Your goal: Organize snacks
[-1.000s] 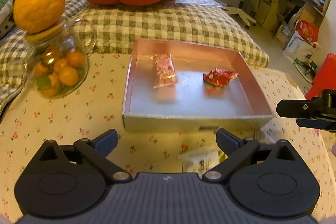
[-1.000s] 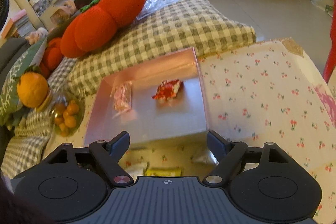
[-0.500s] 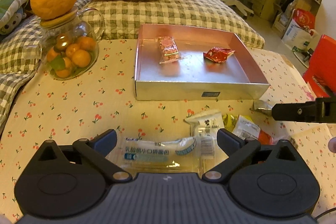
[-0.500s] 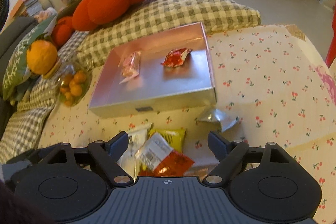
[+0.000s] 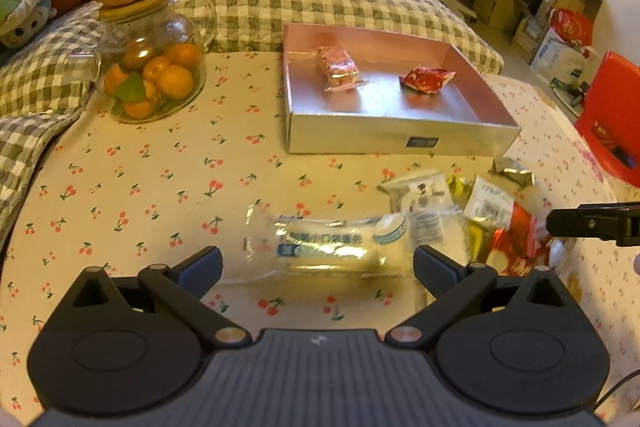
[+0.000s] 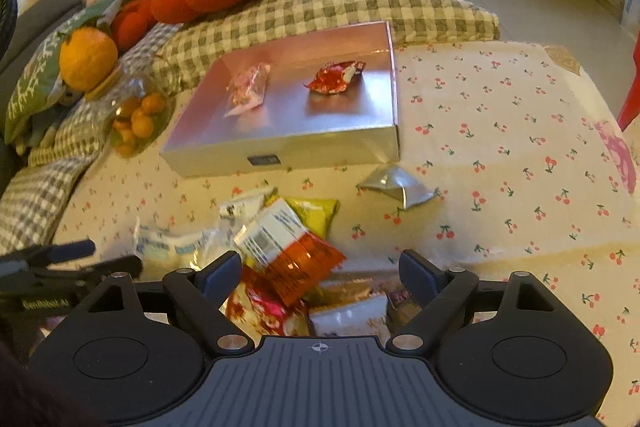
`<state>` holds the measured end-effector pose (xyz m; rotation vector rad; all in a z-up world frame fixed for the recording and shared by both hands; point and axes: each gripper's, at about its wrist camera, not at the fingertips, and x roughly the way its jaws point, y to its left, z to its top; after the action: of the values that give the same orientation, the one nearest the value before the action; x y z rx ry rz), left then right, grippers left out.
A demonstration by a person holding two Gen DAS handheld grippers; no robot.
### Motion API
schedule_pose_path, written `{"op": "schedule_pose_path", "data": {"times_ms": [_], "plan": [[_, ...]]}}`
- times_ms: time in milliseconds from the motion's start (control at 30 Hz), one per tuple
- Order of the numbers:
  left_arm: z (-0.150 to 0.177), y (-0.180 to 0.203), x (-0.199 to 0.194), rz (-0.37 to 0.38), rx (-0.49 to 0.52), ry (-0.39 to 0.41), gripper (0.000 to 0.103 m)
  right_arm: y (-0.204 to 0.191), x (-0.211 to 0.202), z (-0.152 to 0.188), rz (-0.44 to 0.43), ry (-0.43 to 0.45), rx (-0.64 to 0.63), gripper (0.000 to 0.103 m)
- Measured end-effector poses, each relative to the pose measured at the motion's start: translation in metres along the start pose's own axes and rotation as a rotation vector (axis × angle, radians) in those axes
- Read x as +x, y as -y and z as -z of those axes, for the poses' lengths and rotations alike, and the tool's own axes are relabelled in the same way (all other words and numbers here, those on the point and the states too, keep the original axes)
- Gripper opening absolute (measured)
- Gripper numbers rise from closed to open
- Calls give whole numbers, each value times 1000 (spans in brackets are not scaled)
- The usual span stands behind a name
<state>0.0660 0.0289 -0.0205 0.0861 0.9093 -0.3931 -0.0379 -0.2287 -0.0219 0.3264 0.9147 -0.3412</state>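
You hold both the left gripper (image 5: 316, 261) and right gripper (image 6: 320, 269) spread wide and empty, likely to straddle packets in the snack pile (image 6: 280, 251) lying just in front of the silver tray (image 5: 400, 139), which sat much closer a second ago, the right jaws having just widened.

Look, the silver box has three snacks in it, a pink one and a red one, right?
Not quite. The silver box holds only two snacks: the pink one and the red one. Both wrist views show this. The other packets lie outside it on the cloth.
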Motion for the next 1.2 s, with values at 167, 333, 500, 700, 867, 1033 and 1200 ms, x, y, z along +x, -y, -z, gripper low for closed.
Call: {"op": "schedule_pose_path", "data": {"times_ms": [167, 333, 500, 700, 867, 1033, 1200], "plan": [[9, -5, 4, -2, 75, -3, 102, 2, 3, 13, 20, -60, -21, 88], [16, -4, 13, 9, 258, 25, 101, 3, 4, 29, 31, -127, -36, 88], [13, 2, 23, 52, 357, 32, 101, 3, 11, 40, 49, -177, -72, 88], [9, 19, 40, 80, 457, 13, 99, 1, 16, 46, 64, -187, -117, 88], [10, 24, 47, 64, 493, -1, 99, 1, 16, 47, 83, -175, -162, 88], [8, 23, 44, 68, 481, -24, 85, 6, 14, 46, 111, -160, -179, 85], [9, 24, 40, 73, 473, -45, 71, 12, 10, 43, 103, -148, -150, 69]]}}
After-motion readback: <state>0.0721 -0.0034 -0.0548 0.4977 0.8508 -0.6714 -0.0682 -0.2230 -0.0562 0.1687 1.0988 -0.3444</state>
